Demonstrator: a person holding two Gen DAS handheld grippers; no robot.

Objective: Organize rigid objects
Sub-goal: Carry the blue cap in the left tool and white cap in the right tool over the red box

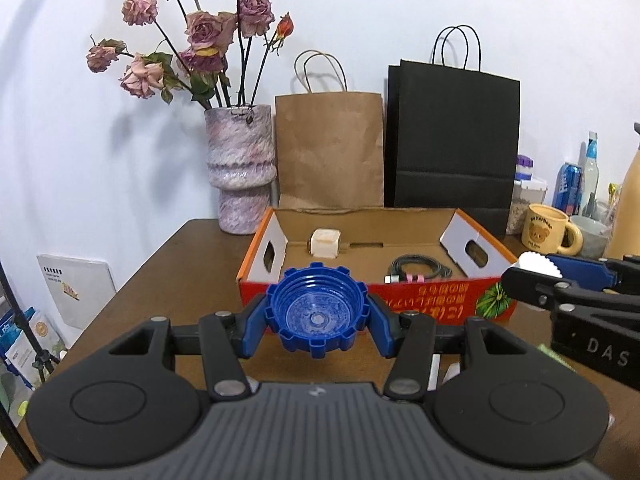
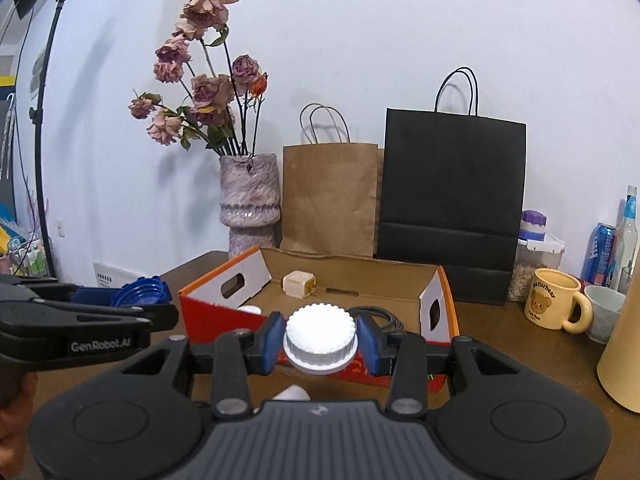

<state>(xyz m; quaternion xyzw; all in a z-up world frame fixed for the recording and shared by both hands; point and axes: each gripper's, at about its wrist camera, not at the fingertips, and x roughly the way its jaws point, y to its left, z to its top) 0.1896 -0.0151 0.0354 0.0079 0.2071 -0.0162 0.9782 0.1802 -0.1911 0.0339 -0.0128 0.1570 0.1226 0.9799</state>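
Cardboard tray-box [image 1: 440, 304], shallow and open-topped, red printed front wall, orange rim, white end flaps with oval hand-holes: sits on the brown wooden table [image 1: 168, 280], in front of the paper bags.

Black paper carrier bag [image 1: 456, 136] with cord handles: stands upright against the wall behind the box, just beside the brown kraft paper bag [image 1: 328, 148].

Mottled pink-grey ceramic vase [image 1: 241, 168] holding dried pink roses [image 1: 200, 36]: stands at the box's far left corner.

Cream mug [image 2: 554, 300] with bear print: on the table right of the box, near a blue drinks can [image 2: 600, 252].

Left gripper [image 1: 317, 320]: blue pads closed on either side of the blue ridged plastic screw cap [image 1: 316, 312], held hollow side toward the camera, in the air before the box's front wall.

Right gripper [image 2: 320, 340]: blue pads closed on the white ribbed plastic screw cap [image 2: 320, 334], flat top toward the camera, held before the box's front wall. The two grippers lie side by side, apart.

Coiled grey cable [image 1: 420, 270] with pink ties: lies on the box floor, right half.

Cream-coloured cube [image 1: 325, 242], small: rests on the box floor near the back wall, left of centre.
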